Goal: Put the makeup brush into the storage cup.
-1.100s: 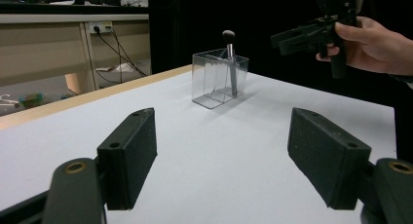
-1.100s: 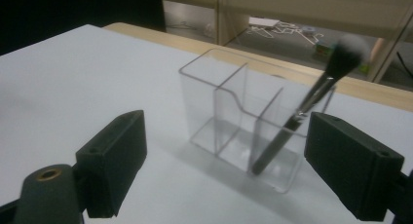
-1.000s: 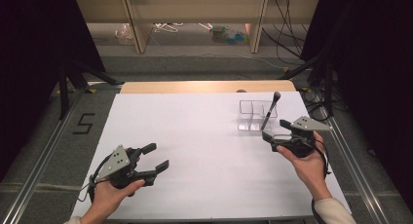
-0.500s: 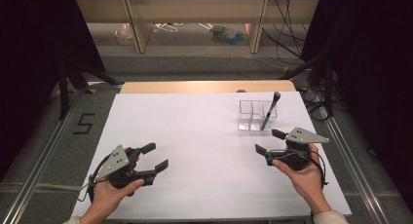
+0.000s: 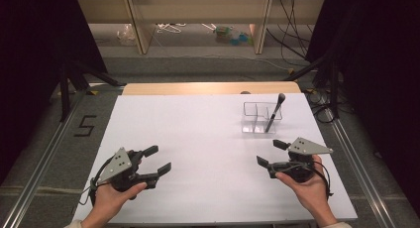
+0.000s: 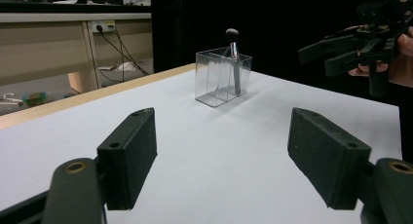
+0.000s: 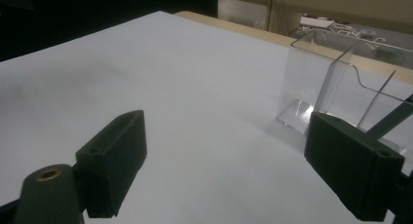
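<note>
A clear divided container (image 5: 255,117) stands at the back right of the white table (image 5: 208,139). A dark-handled brush (image 5: 274,113) leans upright in its right compartment, bristle head on top. My right gripper (image 5: 269,152) hovers open just in front of the container, nothing between its jaws. My left gripper (image 5: 159,158) is open near the front left, also empty. The left gripper view looks past my open left gripper (image 6: 229,160) at the container (image 6: 223,78), the brush (image 6: 234,53) and the right gripper (image 6: 341,51). In the right gripper view, the open right gripper (image 7: 234,165) faces the container (image 7: 331,87) close by.
A wooden strip (image 5: 208,87) runs along the table's far edge, with shelving and cables behind it. A "5" marking (image 5: 85,125) is on the floor at left. Metal rails (image 5: 356,158) flank the table. Bare white surface lies between the grippers.
My right gripper has drawn back from the container toward the table's near edge. The brush stays standing in the container. The left gripper has not moved.
</note>
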`<control>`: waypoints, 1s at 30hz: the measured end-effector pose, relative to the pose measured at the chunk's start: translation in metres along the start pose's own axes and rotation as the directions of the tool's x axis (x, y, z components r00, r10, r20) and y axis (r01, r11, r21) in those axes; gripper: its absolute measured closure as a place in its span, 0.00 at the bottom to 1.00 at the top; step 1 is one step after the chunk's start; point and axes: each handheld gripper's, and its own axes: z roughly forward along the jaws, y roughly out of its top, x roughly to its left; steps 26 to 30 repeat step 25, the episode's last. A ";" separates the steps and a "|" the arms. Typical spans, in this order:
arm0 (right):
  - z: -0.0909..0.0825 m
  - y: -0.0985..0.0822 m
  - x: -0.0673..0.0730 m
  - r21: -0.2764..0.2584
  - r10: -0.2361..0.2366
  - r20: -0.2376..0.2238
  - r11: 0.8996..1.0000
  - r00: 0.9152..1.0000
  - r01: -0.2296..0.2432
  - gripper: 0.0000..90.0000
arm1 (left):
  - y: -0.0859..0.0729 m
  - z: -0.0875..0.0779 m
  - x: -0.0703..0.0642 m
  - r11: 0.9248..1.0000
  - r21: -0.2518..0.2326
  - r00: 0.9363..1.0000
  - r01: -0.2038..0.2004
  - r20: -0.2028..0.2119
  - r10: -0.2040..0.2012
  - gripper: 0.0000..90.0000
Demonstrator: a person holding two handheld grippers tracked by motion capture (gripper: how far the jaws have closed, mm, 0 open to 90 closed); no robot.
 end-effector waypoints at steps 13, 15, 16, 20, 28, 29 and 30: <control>-0.001 -0.004 0.004 0.003 -0.002 -0.010 1.000 1.000 0.002 0.18 | -0.002 0.001 -0.001 1.000 0.003 1.000 0.024 0.000 -0.024 0.29; -0.003 -0.003 0.003 0.032 -0.004 -0.011 0.999 1.000 0.004 0.18 | -0.002 0.002 0.000 1.000 0.006 1.000 0.017 0.004 -0.017 0.29; -0.003 -0.003 0.003 0.033 -0.003 -0.011 0.999 1.000 0.004 0.18 | -0.003 0.003 0.001 1.000 -0.005 1.000 0.010 0.018 -0.010 0.29; -0.002 -0.004 0.002 0.013 0.000 -0.015 1.000 1.000 0.000 0.18 | -0.003 0.002 0.000 1.000 0.012 1.000 0.018 0.002 -0.018 0.29; -0.001 -0.005 0.001 0.010 0.010 -0.020 1.000 1.000 -0.010 0.18 | -0.003 0.002 -0.001 0.999 0.013 0.999 0.032 -0.003 -0.032 0.29; -0.001 -0.005 0.001 0.010 0.010 -0.020 1.000 1.000 -0.010 0.18 | -0.003 0.002 -0.001 0.999 0.013 0.999 0.032 -0.003 -0.032 0.29; -0.001 -0.005 0.001 0.010 0.010 -0.020 1.000 1.000 -0.010 0.18 | -0.003 0.002 -0.001 0.999 0.013 0.999 0.032 -0.003 -0.032 0.29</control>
